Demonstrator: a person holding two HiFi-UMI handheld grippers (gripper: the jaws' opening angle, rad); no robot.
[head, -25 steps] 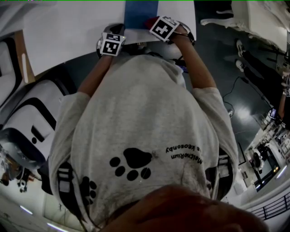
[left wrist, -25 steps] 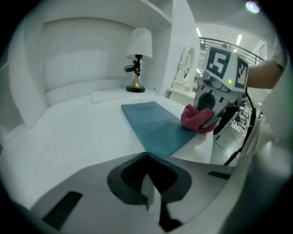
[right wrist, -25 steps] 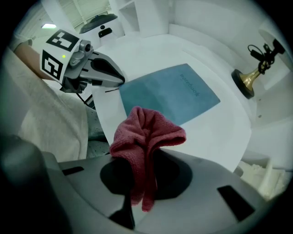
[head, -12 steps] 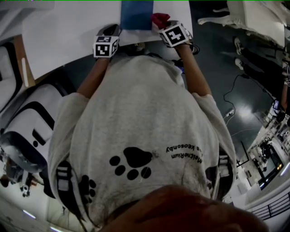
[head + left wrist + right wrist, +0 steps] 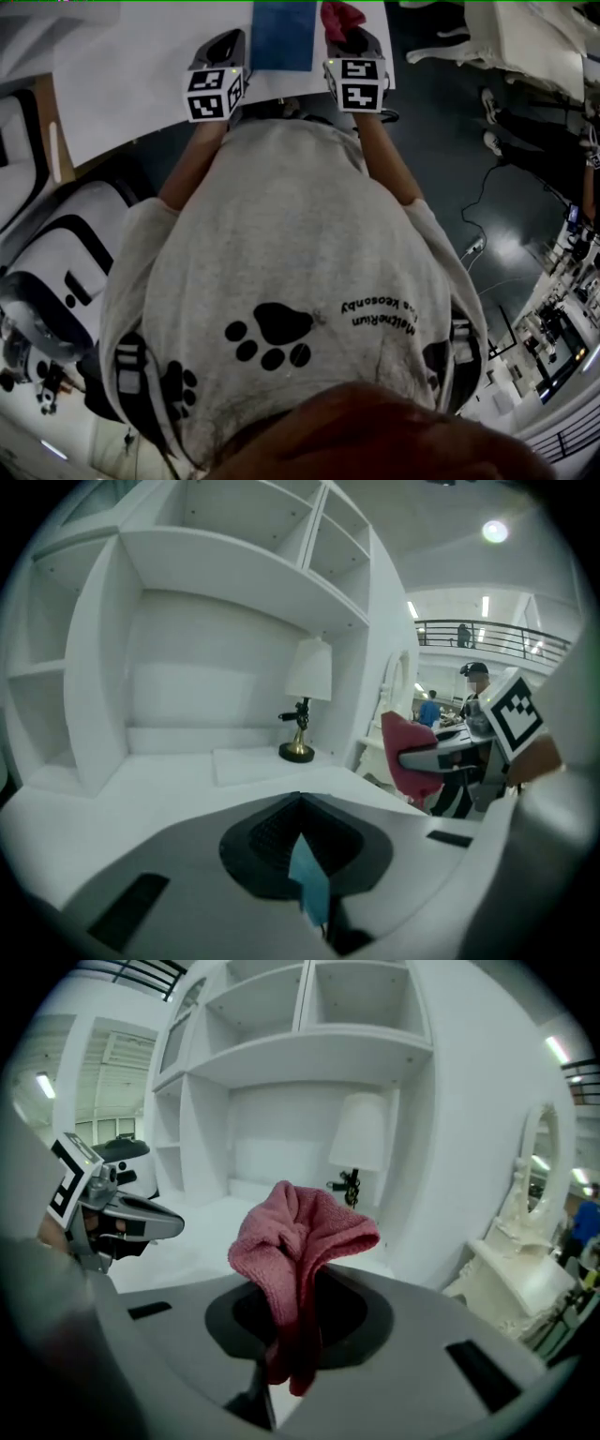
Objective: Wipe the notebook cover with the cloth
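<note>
In the head view the blue notebook [image 5: 283, 37] lies on the white desk [image 5: 131, 66], between my two grippers. My left gripper [image 5: 225, 47] is at its left edge. In the left gripper view its jaws [image 5: 298, 850] are shut on a thin light-blue sliver [image 5: 309, 888], which looks like the notebook's edge. My right gripper [image 5: 349, 42] is just right of the notebook and shut on a bunched red cloth [image 5: 339, 16]. That cloth [image 5: 295, 1241] stands up out of the jaws [image 5: 295, 1335] and hangs below them. Each gripper shows in the other's view: the right [image 5: 441, 757] and the left [image 5: 122, 1218].
A white shelf unit rises at the back of the desk. A small lamp [image 5: 307, 672] with a brass base [image 5: 300, 752] stands in front of it. A white mirror [image 5: 534, 1162] is off to the right. A white-and-black chair [image 5: 56, 253] sits left of the person.
Both grippers have moved forward over the desk. The right gripper carried the red cloth from the notebook's near right corner to beside its right edge. The left still holds the notebook.
</note>
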